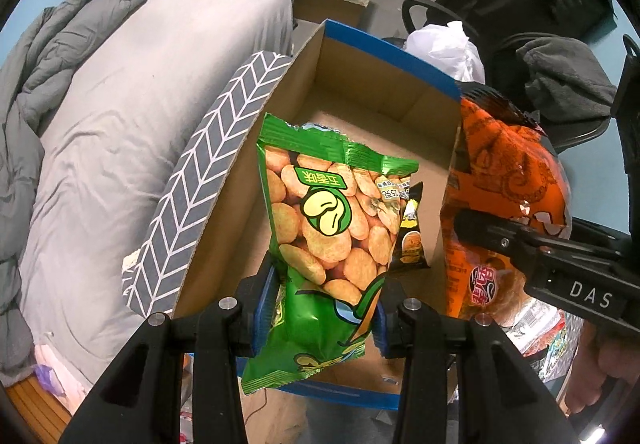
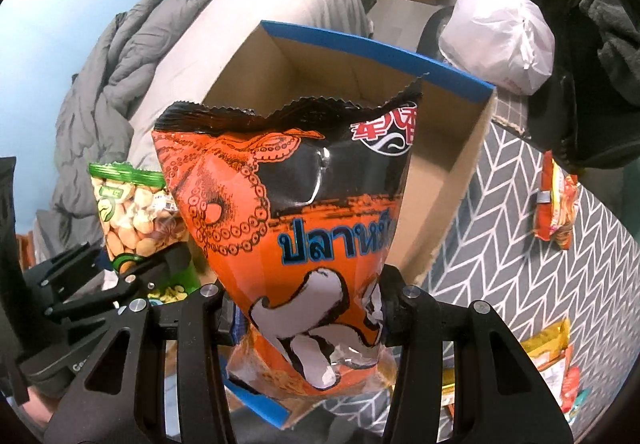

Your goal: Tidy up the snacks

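Observation:
My left gripper (image 1: pixel 324 308) is shut on a green bean-snack bag (image 1: pixel 328 212) and holds it upright over the open cardboard box (image 1: pixel 384 44) with a blue rim. A small black-and-yellow packet (image 1: pixel 412 236) lies on the box floor. My right gripper (image 2: pixel 308 320) is shut on an orange octopus-print snack bag (image 2: pixel 280 204), held upright over the box's near edge (image 2: pixel 376 48). The orange bag (image 1: pixel 500 180) hangs at the box's right wall in the left wrist view, with the right gripper (image 1: pixel 520 240) on it. The green bag (image 2: pixel 132 212) and left gripper (image 2: pixel 120 280) show left of it.
A bed with a grey duvet (image 1: pixel 80 84) lies to the left. A grey herringbone mat (image 2: pixel 540 244) holds loose snack packets (image 2: pixel 556 200) at the right. A white plastic bag (image 2: pixel 500 36) and a black chair (image 1: pixel 560 24) stand behind the box.

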`<state>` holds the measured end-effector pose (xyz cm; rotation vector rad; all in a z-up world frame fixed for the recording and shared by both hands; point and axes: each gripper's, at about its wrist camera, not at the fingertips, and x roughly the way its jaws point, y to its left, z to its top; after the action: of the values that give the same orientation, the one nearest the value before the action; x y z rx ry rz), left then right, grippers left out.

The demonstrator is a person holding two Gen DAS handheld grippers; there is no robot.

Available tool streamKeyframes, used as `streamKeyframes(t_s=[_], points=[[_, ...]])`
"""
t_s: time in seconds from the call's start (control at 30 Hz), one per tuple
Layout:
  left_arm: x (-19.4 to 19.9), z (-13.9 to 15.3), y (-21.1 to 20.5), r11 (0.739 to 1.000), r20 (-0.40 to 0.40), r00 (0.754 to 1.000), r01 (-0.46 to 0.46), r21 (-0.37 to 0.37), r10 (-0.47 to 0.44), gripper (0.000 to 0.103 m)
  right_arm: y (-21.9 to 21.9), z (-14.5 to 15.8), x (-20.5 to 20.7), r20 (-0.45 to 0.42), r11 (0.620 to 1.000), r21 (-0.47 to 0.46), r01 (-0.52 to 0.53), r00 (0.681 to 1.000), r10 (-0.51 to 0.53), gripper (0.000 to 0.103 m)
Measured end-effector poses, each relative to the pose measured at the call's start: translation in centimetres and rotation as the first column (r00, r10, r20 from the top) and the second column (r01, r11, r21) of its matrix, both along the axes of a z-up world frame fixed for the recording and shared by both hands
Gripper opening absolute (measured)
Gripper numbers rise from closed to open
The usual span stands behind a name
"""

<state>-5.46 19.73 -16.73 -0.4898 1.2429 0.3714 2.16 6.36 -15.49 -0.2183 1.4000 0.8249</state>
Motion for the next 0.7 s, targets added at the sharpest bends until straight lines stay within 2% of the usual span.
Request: streamKeyframes(t_s=[0.17, 0.27, 0.33, 0.5, 0.7], points=[[-0.3, -0.3, 0.5, 1.0, -0.013, 1.0, -0.016, -0.003, 0.016, 0.044, 0.7, -0.3, -0.1, -0.016, 1.0, -0.011, 0.016, 1.0, -0.016, 0.053], [-0.7, -0.2, 0.8, 1.0, -0.01, 1.0, -0.028, 0.007, 0.028, 0.056, 1.0, 0.0, -0.4, -0.006, 1.0, -0.008, 0.019, 1.0, -0.019, 0.069], [-0.9, -0.1, 1.1, 0.999, -0.01, 0.999, -0.04, 0.01, 0.04, 0.06, 1.2, 0.3, -0.4, 0.004, 1.0, -0.003, 0.018, 1.0, -0.018, 0.07], [-1.1, 0.5, 1.4, 0.999, -0.016, 0.999, -0.047, 0.004, 0.047, 0.061, 1.0, 1.0, -0.3, 0.029, 0.999, -0.01, 0.032, 0.999, -0.032, 0.071], [-0.7, 2.0, 0.2, 1.0, 0.018, 1.0, 0.004, 0.008, -0.005, 0.066, -0.9, 2.1, -0.3, 0.055, 0.997, -0.018, 0.07, 0.996, -0.069, 0.075]])
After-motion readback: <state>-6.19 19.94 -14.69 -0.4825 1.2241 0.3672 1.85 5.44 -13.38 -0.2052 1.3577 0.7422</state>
